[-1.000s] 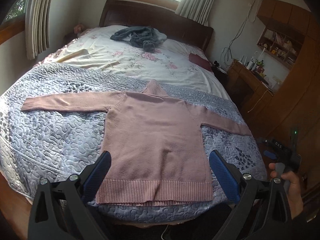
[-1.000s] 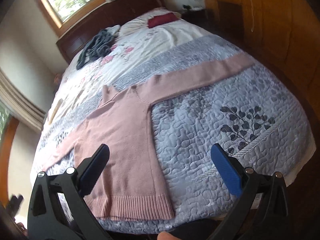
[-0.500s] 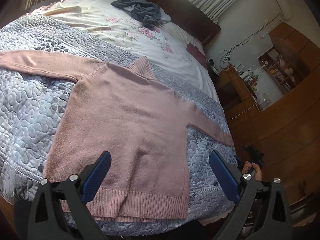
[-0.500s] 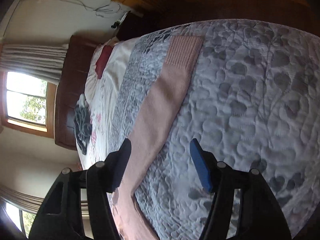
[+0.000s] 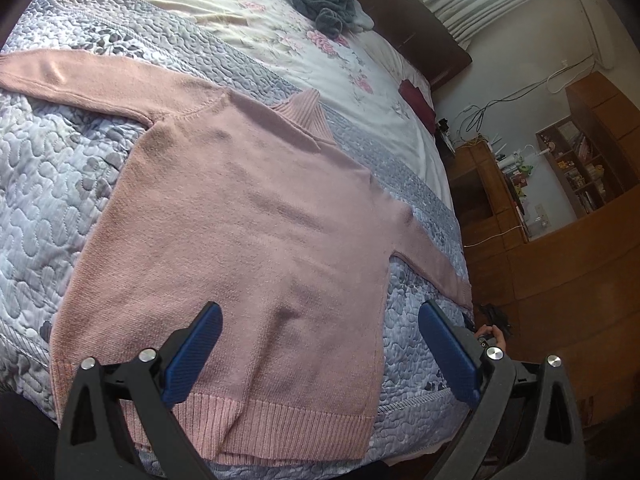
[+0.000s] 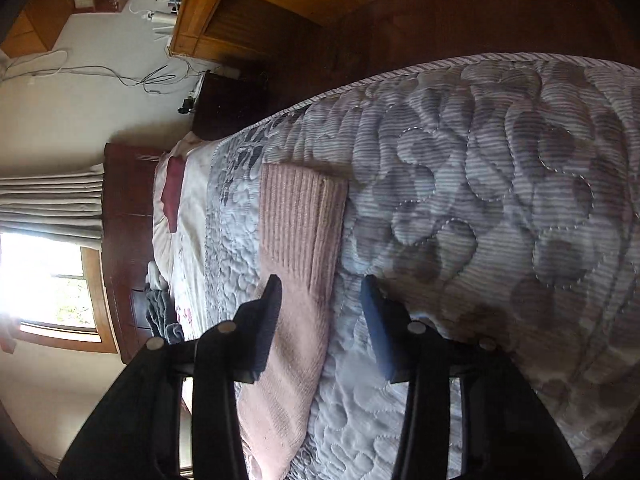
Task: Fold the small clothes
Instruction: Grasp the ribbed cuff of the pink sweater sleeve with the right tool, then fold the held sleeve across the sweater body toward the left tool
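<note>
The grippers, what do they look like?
Each gripper, left and right, is a black plastic frame with triangular cut-outs and round silver bolts. Its two fingers carry flat, ribbed blue pads. No cables show on them.

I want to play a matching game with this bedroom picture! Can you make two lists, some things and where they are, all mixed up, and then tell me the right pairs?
Things:
1. pink sweater
2. grey clothes pile
3. dark red cushion
4. right gripper

Places:
A. near the headboard, crumpled on the flowered sheet
B. open around the sweater's sleeve, near its ribbed cuff
C. spread flat on the grey quilt
D. at the bed's edge by the desk side

Pairs: 1-C, 2-A, 3-D, 4-B
</note>
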`<state>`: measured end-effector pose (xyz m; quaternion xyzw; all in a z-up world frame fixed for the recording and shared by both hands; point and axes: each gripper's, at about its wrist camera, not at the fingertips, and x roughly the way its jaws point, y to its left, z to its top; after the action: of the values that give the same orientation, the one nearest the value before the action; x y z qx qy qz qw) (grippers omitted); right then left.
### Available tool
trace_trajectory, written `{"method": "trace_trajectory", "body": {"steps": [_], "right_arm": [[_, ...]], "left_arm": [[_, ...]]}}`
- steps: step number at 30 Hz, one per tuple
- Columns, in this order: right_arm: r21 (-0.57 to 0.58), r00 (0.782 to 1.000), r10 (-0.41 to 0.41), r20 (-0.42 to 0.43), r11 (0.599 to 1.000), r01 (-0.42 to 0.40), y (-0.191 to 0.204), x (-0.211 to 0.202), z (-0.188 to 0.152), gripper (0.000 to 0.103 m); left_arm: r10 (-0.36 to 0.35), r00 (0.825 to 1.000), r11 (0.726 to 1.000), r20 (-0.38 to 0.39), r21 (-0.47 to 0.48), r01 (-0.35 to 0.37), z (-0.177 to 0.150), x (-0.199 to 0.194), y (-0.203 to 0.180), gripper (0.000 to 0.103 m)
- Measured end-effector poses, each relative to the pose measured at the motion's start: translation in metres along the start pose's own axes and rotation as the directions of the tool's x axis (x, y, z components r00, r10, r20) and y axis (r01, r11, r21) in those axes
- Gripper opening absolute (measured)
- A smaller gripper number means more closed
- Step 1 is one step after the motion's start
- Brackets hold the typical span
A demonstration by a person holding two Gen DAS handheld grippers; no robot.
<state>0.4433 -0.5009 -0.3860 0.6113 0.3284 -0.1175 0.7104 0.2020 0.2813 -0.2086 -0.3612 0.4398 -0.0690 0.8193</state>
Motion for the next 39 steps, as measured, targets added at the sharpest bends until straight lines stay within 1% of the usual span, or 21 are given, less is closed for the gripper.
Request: {"method": "trace_trajectory", "body": {"steps": [3, 7, 8, 11, 13, 14, 15, 17, 19, 22, 24, 26, 28, 30, 33, 35, 36, 37, 39], "right_arm": [[-0.005, 1.000, 0.003, 0.007, 1.000, -0.003, 0.001, 0.010, 0.008, 0.038], [-0.016, 1.000, 0.015, 0.010, 1.000, -0.015, 0.004, 0.020, 0.015, 0.038], [-0.018, 1.000, 0.018, 0.010, 1.000, -0.018, 0.004, 0.021, 0.016, 0.036], [-0.031, 1.000, 0.017, 0.009, 0.999, -0.017, 0.011, 0.028, 0.019, 0.038], [-0.046, 1.000, 0.018, 0.003, 0.999, -0.018, 0.015, 0.030, 0.020, 0.028], [-0.060, 1.000, 0.021, -0.002, 0.998, -0.021, 0.019, 0.030, 0.020, 0.016], [-0.080, 1.000, 0.024, -0.001, 0.997, -0.024, 0.023, 0.028, 0.019, 0.010], [-0.154, 1.000, 0.021, 0.020, 0.988, -0.018, 0.044, 0.024, 0.012, 0.008], [-0.253, 0.999, 0.016, 0.033, 0.968, -0.008, 0.069, 0.016, 0.001, 0.008], [-0.409, 0.999, 0.027, 0.041, 0.913, -0.008, 0.113, 0.001, -0.026, 0.007], [-0.513, 0.998, 0.030, 0.049, 0.858, -0.001, 0.146, -0.010, -0.053, 0.007], [-0.598, 0.998, 0.041, 0.040, 0.801, -0.009, 0.176, -0.018, -0.084, 0.007], [-0.663, 0.998, 0.053, 0.026, 0.748, -0.023, 0.202, -0.021, -0.117, 0.007], [-0.717, 0.998, 0.054, 0.006, 0.696, -0.034, 0.225, -0.022, -0.152, 0.007], [-0.776, 0.997, 0.066, -0.042, 0.627, -0.074, 0.246, -0.020, -0.206, 0.007], [-0.823, 0.997, 0.065, -0.051, 0.563, -0.078, 0.259, -0.016, -0.243, 0.007], [-0.842, 0.996, 0.059, -0.061, 0.532, -0.083, 0.263, -0.012, -0.262, 0.007], [-0.864, 0.997, 0.045, -0.067, 0.497, -0.081, 0.266, -0.005, -0.282, 0.007], [-0.901, 0.997, 0.021, -0.074, 0.427, -0.076, 0.268, 0.007, -0.320, 0.007]], "left_arm": [[-0.044, 0.999, 0.998, 0.002, -0.040, 0.044, 0.002, 0.004, 0.005, 0.099], [-0.088, 0.996, 0.992, 0.012, -0.090, 0.089, 0.006, 0.007, 0.012, 0.099], [-0.094, 0.996, 0.991, 0.014, -0.097, 0.094, 0.008, 0.008, 0.013, 0.099], [-0.107, 0.994, 0.987, 0.033, -0.121, 0.110, 0.012, 0.009, 0.018, 0.099], [-0.116, 0.991, 0.982, 0.066, -0.142, 0.124, 0.013, 0.006, 0.022, 0.099], [-0.119, 0.990, 0.980, 0.078, -0.154, 0.130, 0.014, 0.005, 0.024, 0.099], [-0.116, 0.990, 0.978, 0.082, -0.166, 0.128, 0.015, 0.006, 0.027, 0.099], [-0.112, 0.992, 0.973, 0.065, -0.195, 0.123, 0.017, 0.010, 0.033, 0.099], [-0.096, 0.994, 0.974, 0.049, -0.203, 0.104, 0.019, 0.012, 0.035, 0.099], [-0.073, 0.996, 0.985, 0.055, -0.154, 0.080, 0.022, 0.009, 0.030, 0.099], [-0.074, 0.996, 0.989, 0.054, -0.125, 0.081, 0.025, 0.007, 0.024, 0.099], [-0.068, 0.996, 0.990, 0.061, -0.118, 0.075, 0.028, 0.006, 0.019, 0.099], [-0.088, 0.992, 0.986, 0.089, -0.132, 0.099, 0.032, 0.005, 0.017, 0.099], [-0.089, 0.990, 0.987, 0.105, -0.123, 0.102, 0.037, 0.005, 0.014, 0.099], [-0.104, 0.992, 0.990, 0.069, -0.092, 0.110, 0.047, 0.012, 0.009, 0.099], [-0.093, 0.995, 0.990, 0.023, -0.106, 0.095, 0.052, 0.021, 0.011, 0.099], [-0.077, 0.997, 0.990, -0.003, -0.119, 0.076, 0.053, 0.027, 0.013, 0.099], [-0.061, 0.998, 0.990, -0.024, -0.127, 0.058, 0.055, 0.033, 0.015, 0.099], [-0.051, 0.997, 0.991, -0.053, -0.124, 0.044, 0.056, 0.044, 0.019, 0.099]]}}
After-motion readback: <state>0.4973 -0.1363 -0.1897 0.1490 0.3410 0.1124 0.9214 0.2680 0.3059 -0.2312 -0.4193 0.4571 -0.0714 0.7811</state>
